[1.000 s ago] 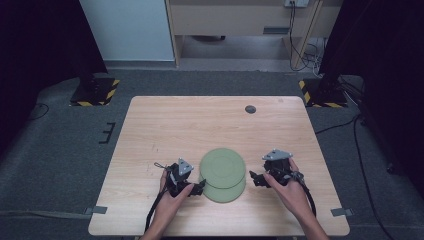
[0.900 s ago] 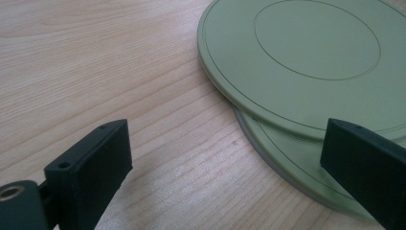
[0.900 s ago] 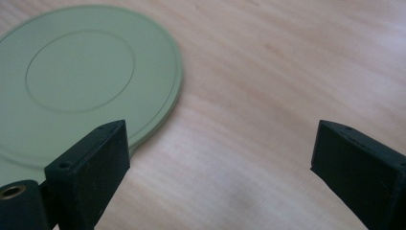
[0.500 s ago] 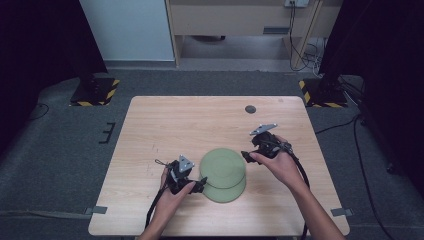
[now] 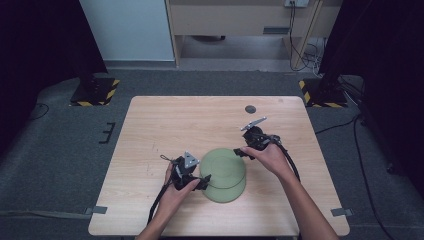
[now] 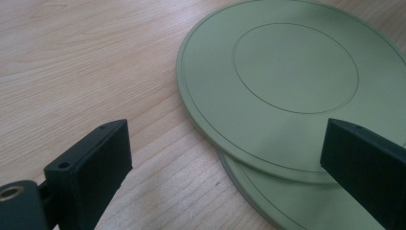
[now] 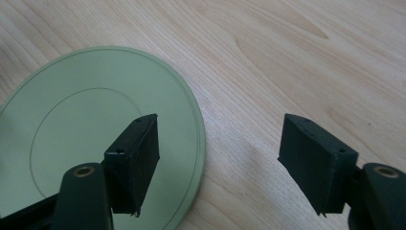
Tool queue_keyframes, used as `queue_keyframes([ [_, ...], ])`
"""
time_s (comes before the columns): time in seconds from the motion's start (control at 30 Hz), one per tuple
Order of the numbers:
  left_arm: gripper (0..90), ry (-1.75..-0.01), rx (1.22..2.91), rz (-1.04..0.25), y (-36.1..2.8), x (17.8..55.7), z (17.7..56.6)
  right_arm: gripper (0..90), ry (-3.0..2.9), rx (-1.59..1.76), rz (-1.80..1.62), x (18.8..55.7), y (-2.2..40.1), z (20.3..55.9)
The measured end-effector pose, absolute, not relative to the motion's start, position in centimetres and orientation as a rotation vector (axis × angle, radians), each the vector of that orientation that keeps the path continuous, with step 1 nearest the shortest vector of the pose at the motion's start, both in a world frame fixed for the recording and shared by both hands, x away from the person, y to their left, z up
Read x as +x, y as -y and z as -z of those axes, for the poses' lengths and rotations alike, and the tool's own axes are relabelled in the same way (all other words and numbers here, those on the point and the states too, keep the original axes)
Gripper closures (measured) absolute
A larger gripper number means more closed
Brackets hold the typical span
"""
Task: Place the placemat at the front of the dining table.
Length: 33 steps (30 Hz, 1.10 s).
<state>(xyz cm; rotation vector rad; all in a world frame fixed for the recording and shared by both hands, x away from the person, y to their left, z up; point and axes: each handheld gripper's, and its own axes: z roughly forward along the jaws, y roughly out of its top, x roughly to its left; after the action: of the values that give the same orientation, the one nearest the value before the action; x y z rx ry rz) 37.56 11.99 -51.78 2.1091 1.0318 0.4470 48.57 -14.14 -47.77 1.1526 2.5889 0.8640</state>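
Note:
Two pale green plates lie stacked and offset on the wooden table (image 5: 165,125): the upper plate (image 5: 223,167) (image 6: 292,81) (image 7: 95,129) covers most of the lower plate (image 5: 226,194) (image 6: 287,206). My left gripper (image 5: 202,182) (image 6: 230,158) rests at their left rim, open wide, with the upper plate's edge between its jaws and untouched. My right gripper (image 5: 241,152) (image 7: 225,163) is at the far right rim. Its jaws have just been closing and still stand apart. One jaw hovers over the plate and the other over bare wood, pressing nothing.
A small dark round disc (image 5: 250,109) lies near the table's far edge. Black cables trail from both grippers toward the near edge. Striped stand bases (image 5: 95,92) (image 5: 320,95) sit on the grey floor beyond the far corners.
My right hand has moved away from me and leftward, from the plates' right side to their far right rim, and its jaws have narrowed. The left hand has stayed put.

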Motion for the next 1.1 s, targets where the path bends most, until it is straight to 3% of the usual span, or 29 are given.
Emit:
queue_keyframes([
  [0.2, 2.7, -1.04, 2.103, -0.445, -11.9, 37.6, 52.2, 24.5, -2.589, 1.18, -0.896, 49.0, 13.9, 48.2],
  [0.63, 1.0, -1.051, 2.114, -0.428, -11.8, 37.8, 52.6, 34.6, -2.684, 1.197, -0.931, 49.6, 13.1, 49.2],
  [1.1, 2.2, -1.084, 2.104, -0.445, -12.8, 37.6, 52.2, 33.0, -2.74, 1.222, -0.971, 49.9, 12.1, 50.4],
])
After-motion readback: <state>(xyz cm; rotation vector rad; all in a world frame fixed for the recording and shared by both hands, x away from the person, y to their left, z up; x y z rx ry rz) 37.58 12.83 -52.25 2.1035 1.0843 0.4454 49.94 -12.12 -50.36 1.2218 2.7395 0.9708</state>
